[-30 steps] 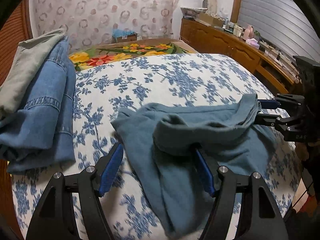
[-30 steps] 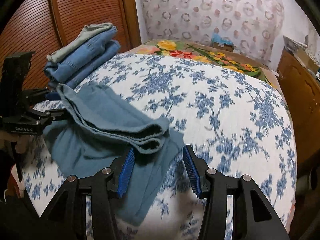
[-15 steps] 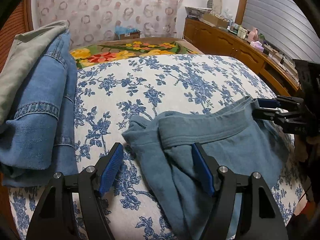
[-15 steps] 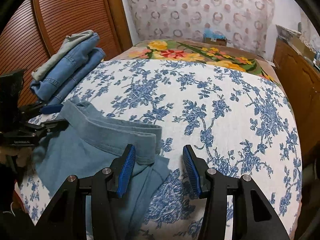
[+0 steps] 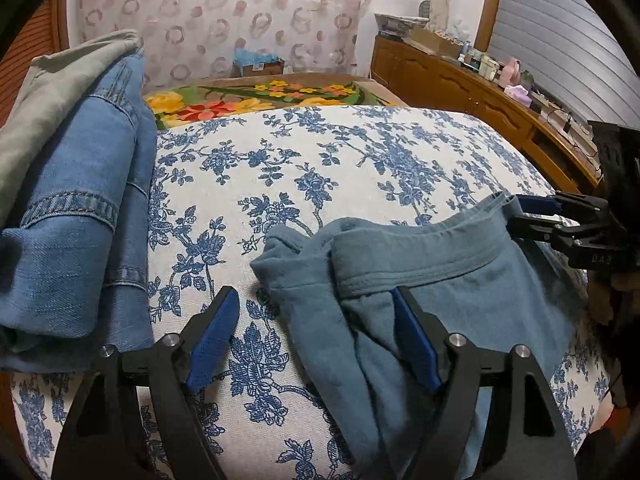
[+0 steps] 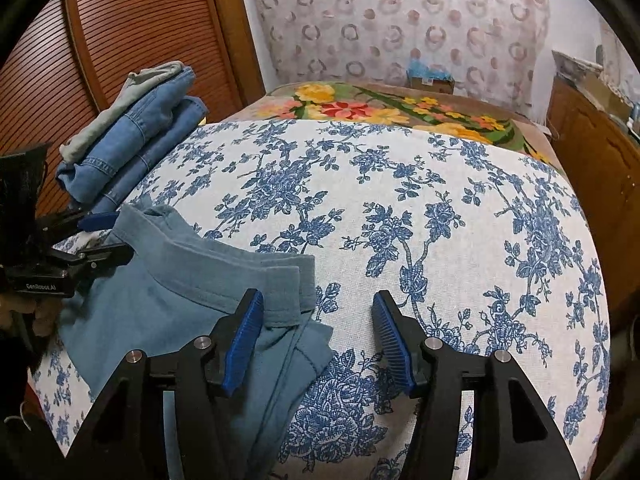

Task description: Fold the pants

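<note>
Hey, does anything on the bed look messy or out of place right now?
Only the teal pants: their left end is bunched and rumpled, not flat. The folded jeans stack looks tidy.

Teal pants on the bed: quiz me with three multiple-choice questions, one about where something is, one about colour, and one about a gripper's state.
1. Where is the stack of jeans?
A. On the bed, left of the pants
B. On top of the pants
C. On the floor

2. What colour are the pants?
A. Red
B. Teal blue
C. White

3. How is the left hand-held gripper?
A. Shut on the pants
B. Open
C. Out of view

Answers:
1 A, the left wrist view shows the denim lying at the bed's left edge.
2 B, the cloth is a dull teal blue in both views.
3 B, its blue pads stand wide apart.
</note>
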The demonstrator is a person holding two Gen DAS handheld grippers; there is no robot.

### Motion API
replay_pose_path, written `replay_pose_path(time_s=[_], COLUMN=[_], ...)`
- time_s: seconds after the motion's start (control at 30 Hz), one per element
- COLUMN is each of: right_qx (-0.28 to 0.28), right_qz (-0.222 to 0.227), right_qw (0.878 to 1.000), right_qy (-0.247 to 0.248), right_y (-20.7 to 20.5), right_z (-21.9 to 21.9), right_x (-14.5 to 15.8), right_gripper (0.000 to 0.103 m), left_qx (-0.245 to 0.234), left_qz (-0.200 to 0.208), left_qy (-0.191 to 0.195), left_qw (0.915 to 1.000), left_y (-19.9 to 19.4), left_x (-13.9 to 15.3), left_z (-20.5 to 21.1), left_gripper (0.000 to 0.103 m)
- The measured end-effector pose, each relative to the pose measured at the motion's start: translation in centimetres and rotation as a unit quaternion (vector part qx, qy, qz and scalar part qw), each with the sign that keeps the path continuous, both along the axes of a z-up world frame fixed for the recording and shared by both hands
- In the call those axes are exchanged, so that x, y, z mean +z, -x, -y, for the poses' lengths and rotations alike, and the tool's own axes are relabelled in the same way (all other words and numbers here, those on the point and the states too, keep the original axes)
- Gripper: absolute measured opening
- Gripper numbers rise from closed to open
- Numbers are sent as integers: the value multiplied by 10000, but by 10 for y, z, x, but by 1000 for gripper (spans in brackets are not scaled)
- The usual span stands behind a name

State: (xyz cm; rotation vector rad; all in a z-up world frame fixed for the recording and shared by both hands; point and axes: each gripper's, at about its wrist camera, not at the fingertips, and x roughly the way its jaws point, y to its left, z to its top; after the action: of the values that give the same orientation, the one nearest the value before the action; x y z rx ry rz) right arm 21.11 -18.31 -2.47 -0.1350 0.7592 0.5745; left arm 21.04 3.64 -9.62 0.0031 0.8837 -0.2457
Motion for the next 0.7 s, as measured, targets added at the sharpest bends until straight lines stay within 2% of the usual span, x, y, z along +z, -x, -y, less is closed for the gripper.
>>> replay_pose_path(time_s=[0.1,0.2,0.27,0.33,0.47,0.53,0.63,0.7], right_qx=[35,121,201,184,174,97,64,62], right_qz=[-7,41,105,177,145,137,119,118], right_qw=[10000,9997,9987,9977,9981,9977,9977,9977], right_qy=[7,187,448,624,580,653,658,659], right_y=[0,3,5,7,5,4,3,3], right_z=[-1,-8,-17,-22,-21,-22,-21,-21], right_x=[0,-1,-3,-4,-4,-6,-6,-6], right_gripper=[62,72,82,84,86,92,94,94], left_qx=[4,17,27,45,49,143,195,194], left_qz=[0,-21,-19,-22,-22,-61,-119,-131], left_qy=[-16,-52,-88,-78,-86,-139,-179,-223], left_qw=[10000,10000,10000,10000,9999,9998,9996,9995], left_y=[0,0,0,0,0,-2,-4,-4], left_x=[0,-1,-1,-1,-1,-2,-4,-5], left_z=[0,0,1,1,1,0,0,1], left_gripper=[79,84,84,84,85,92,102,103])
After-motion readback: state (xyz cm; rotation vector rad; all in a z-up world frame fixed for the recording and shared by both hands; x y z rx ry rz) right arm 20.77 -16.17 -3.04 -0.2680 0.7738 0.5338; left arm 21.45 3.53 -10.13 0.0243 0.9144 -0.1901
